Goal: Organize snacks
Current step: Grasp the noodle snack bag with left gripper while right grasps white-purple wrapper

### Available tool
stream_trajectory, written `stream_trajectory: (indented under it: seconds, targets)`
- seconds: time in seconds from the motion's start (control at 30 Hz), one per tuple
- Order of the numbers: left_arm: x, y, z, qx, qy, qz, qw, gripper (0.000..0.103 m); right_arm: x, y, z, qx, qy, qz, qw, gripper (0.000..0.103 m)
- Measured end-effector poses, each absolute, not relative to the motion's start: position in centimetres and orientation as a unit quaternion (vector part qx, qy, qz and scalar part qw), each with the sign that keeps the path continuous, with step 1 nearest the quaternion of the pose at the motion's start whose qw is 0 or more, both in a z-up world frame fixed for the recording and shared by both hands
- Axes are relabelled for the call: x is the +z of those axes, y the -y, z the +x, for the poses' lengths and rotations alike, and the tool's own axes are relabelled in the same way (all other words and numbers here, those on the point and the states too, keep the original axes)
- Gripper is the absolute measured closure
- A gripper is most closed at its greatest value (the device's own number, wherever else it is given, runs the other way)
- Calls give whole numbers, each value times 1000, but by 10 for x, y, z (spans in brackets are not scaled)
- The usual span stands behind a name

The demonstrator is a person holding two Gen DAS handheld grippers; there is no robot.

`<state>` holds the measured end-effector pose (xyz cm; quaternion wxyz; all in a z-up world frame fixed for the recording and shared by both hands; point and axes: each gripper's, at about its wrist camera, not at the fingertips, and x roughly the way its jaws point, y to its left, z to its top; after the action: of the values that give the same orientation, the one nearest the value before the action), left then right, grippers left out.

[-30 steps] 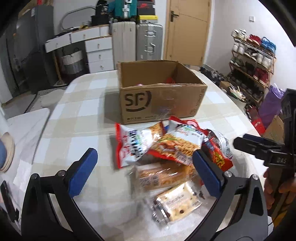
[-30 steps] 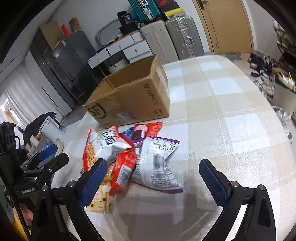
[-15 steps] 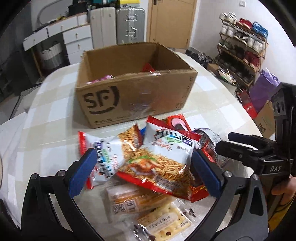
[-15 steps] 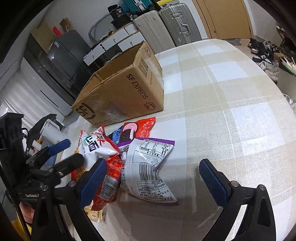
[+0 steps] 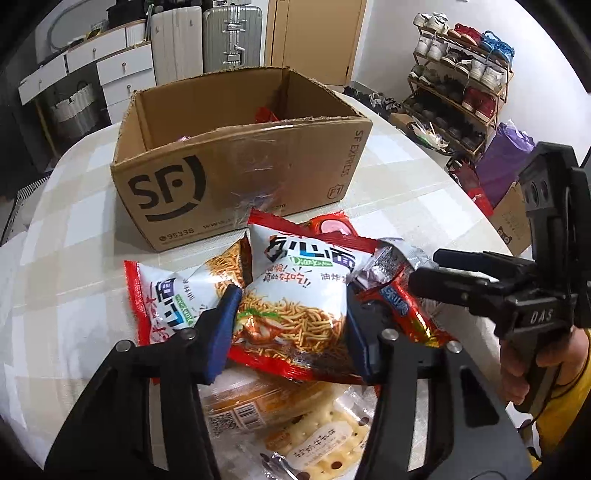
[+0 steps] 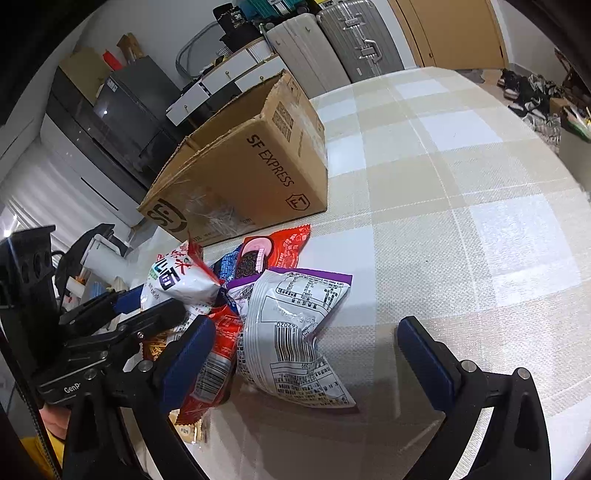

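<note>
A pile of snack packets lies on the checked table in front of an open SF cardboard box (image 5: 236, 173). My left gripper (image 5: 291, 332) has closed on the top red-and-white noodle packet (image 5: 295, 295), one blue pad on each side. The packet also shows in the right wrist view (image 6: 181, 280). My right gripper (image 6: 306, 354) is open over a white and purple packet (image 6: 295, 332), which lies between its fingers. A red packet (image 6: 218, 354) lies by its left finger. A second noodle packet (image 5: 173, 295), a bread pack (image 5: 258, 406) and a biscuit pack (image 5: 325, 439) lie lower in the pile.
The box (image 6: 243, 173) holds a few packets. An Oreo-style red packet (image 6: 273, 247) lies near the box. Checked tablecloth (image 6: 461, 206) stretches to the right. A shoe rack (image 5: 461, 74), suitcases (image 5: 229, 33) and drawers stand beyond the table.
My left gripper moved forward and down onto the pile and closed its fingers on the top noodle packet. My right gripper edged closer to the white and purple packet and stayed open.
</note>
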<state>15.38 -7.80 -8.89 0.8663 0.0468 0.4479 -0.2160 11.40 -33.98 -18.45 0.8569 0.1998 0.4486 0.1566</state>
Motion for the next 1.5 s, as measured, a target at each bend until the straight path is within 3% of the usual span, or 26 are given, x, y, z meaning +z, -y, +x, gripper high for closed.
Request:
stream_trajectory:
  seconds: [0.27, 0.5, 0.77, 1.13, 1.17, 1.2, 1.23, 1.5]
  targets:
    - [-75, 47, 133, -208, -429, 11, 879, 56, -186, 335, 127, 165, -459, 210, 847, 10]
    - [-61, 12, 112, -202, -420, -17, 885, 56, -185, 330, 136, 152, -470, 206, 845, 31]
    - [-61, -13, 95, -199, -416, -37, 886, 56, -187, 344, 130, 130, -463, 242, 842, 32]
    - [-66, -22, 87, -199, -416, -52, 886, 55, -181, 306, 130, 100, -482, 125, 861, 33]
    - [-65, -22, 86, -198, -417, -53, 886, 55, -182, 305, 129, 100, -483, 121, 862, 38]
    - [-65, -23, 85, -198, -417, -55, 885, 55, -182, 303, 129, 102, -484, 115, 862, 52]
    - [-65, -24, 84, -197, -417, -57, 886, 55, -181, 302, 127, 109, -480, 117, 863, 57]
    - [-58, -27, 74, -196, -408, -59, 890, 55, -180, 312, 112, 124, -470, 154, 860, 62]
